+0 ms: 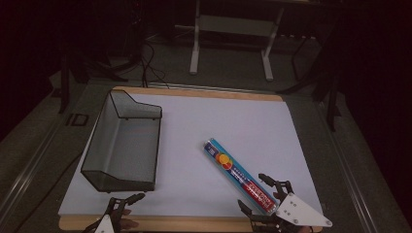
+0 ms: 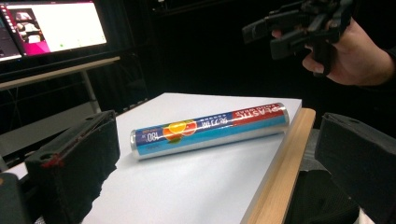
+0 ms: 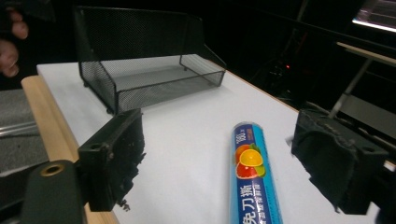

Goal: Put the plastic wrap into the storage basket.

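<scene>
A blue and red roll of plastic wrap [image 1: 240, 177] lies slantwise on the white table top [image 1: 218, 121], its red end toward the front right corner. My right gripper [image 1: 256, 193] stands open at that near end, one jaw on each side of the roll. In the right gripper view the roll [image 3: 252, 177] runs up between the wide jaws, and neither pad touches it. A black mesh basket [image 1: 121, 145] stands on the left with nothing in it. My left gripper [image 1: 122, 203] is open at the front left edge, and the roll [image 2: 210, 128] lies farther off in its view.
A wooden rim [image 1: 170, 224] borders the table front. The hand holding the right gripper [image 2: 299, 23] hovers over the table corner in the left gripper view. A lit monitor [image 2: 51, 25] stands off the table. A white desk frame [image 1: 233, 34] and floor cables lie beyond the far edge.
</scene>
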Demonstrator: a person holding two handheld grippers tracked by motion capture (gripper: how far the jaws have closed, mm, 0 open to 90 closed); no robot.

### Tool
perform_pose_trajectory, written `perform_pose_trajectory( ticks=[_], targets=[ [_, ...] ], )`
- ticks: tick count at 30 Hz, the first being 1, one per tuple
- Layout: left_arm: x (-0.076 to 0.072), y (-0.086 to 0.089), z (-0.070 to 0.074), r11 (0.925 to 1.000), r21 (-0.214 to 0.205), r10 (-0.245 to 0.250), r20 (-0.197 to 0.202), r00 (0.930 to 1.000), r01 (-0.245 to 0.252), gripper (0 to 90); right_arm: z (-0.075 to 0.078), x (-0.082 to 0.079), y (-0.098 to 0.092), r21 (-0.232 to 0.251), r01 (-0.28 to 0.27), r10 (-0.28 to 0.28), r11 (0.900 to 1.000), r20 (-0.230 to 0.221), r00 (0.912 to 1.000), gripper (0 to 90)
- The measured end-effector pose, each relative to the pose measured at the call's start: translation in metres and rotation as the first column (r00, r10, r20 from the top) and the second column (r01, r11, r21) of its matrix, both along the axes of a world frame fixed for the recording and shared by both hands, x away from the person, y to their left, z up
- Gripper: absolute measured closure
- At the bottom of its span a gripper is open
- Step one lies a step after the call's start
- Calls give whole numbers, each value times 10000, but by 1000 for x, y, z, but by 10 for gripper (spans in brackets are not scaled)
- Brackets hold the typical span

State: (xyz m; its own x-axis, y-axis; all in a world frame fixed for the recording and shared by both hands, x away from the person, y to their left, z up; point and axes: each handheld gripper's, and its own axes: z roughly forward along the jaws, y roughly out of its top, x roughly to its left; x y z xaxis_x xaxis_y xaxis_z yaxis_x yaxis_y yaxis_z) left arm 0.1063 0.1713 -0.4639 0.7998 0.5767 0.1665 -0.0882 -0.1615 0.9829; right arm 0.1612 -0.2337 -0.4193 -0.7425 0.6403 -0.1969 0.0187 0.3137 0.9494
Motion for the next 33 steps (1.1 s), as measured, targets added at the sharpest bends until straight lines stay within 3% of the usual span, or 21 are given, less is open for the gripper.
perform_pose_trajectory(
  ticks=[5,7,10,19,33],
  targets=[
    [1,1,0,10000,-50,12,-65,10000,-12,8,11,10,1,343,63,-48,9994,-426,9991,103],
    [1,1,0,10000,-53,55,-101,9999,-55,8,14,14,3,186,286,-277,9994,-460,9986,102],
    [1,1,0,10000,-46,65,-97,9999,-65,8,17,20,4,116,89,-83,9999,-489,9988,93],
    [1,0,0,10000,-69,11,-154,9999,-13,8,25,43,8,-303,250,-273,9992,-785,9965,98],
    [1,0,-1,10000,0,-3,-158,9999,3,8,16,70,16,-959,399,-537,9946,-1460,9878,125]
  ],
)
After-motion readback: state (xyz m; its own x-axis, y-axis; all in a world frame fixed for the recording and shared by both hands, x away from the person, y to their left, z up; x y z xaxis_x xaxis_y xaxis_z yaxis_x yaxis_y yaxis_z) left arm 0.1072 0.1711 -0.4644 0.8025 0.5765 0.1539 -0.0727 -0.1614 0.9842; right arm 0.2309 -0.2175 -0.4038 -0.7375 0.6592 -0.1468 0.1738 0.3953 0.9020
